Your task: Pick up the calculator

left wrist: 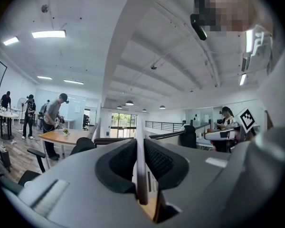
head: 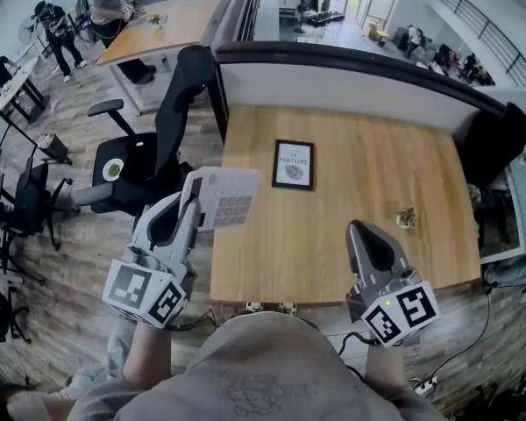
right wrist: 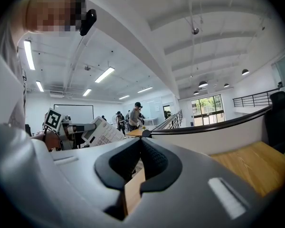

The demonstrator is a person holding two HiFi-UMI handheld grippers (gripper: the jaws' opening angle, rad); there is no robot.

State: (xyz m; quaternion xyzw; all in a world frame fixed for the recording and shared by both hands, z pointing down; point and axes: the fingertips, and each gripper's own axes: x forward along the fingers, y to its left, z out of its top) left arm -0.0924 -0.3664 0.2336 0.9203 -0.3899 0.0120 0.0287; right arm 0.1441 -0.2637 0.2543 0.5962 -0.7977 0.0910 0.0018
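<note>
The white calculator [head: 223, 197] with grey keys is held up in the air over the left edge of the wooden table [head: 377, 253]. My left gripper [head: 193, 191] is shut on its left end. In the left gripper view the calculator [left wrist: 140, 165] shows edge-on as a thin white strip between the pads of the left gripper [left wrist: 140, 141]. The right gripper view shows the calculator [right wrist: 104, 133] face-on at the left. My right gripper [head: 358, 228] hangs over the table's front right part, with its tips together and nothing in them; the same shows in its own view [right wrist: 141, 140].
A black-framed picture [head: 294, 164] lies flat on the table's middle, and a small ornament [head: 406, 217] stands to the right. A black office chair [head: 149, 147] is left of the table. A low partition wall [head: 351, 77] runs behind it. People stand at a far table [head: 158, 24].
</note>
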